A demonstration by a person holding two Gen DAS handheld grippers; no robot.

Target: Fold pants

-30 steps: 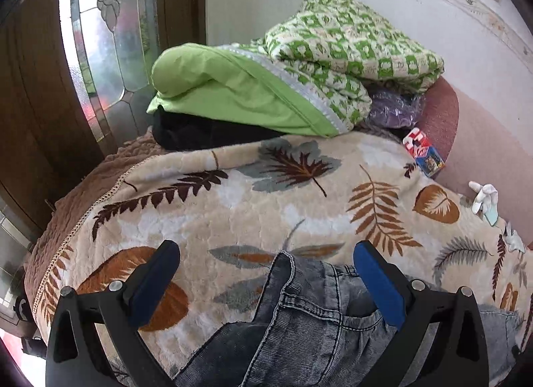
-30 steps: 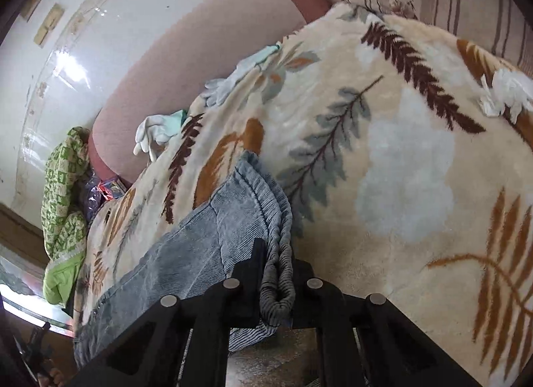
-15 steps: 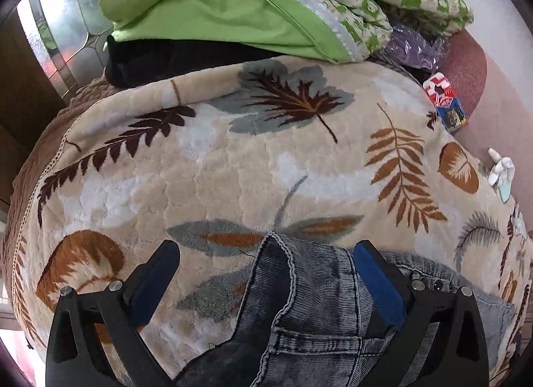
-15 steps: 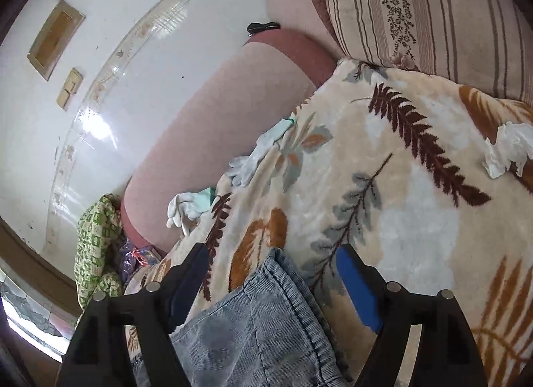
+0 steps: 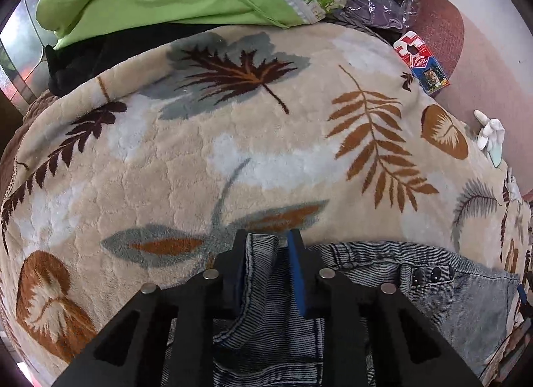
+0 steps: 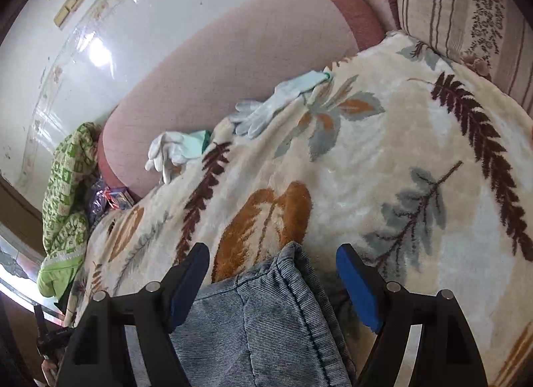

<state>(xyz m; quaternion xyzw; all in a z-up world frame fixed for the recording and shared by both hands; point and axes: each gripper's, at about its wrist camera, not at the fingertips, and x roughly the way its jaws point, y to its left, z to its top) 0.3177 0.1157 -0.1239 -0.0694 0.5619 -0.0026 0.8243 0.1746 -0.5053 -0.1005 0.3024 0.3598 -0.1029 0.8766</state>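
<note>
- Right wrist view: one leaf-print blanket [image 6: 383, 160] covers the sofa, with open room at its middle and far side.
- One pair of grey ribbed pants [image 6: 266, 317] lies along the blanket's near edge, bunched at the waistband.
- Two white gloves [image 6: 266, 110] lie at the blanket's back edge.
- Left gripper [image 5: 265, 247] has just closed narrow, pinching a pants fold.
- Right gripper [image 6: 271, 263] stands wide; pants hem between, untouched.

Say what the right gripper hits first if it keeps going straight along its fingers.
Probably the jeans lying between the open right gripper; past their edge, the leaf blanket. Depth is uncertain.
</note>
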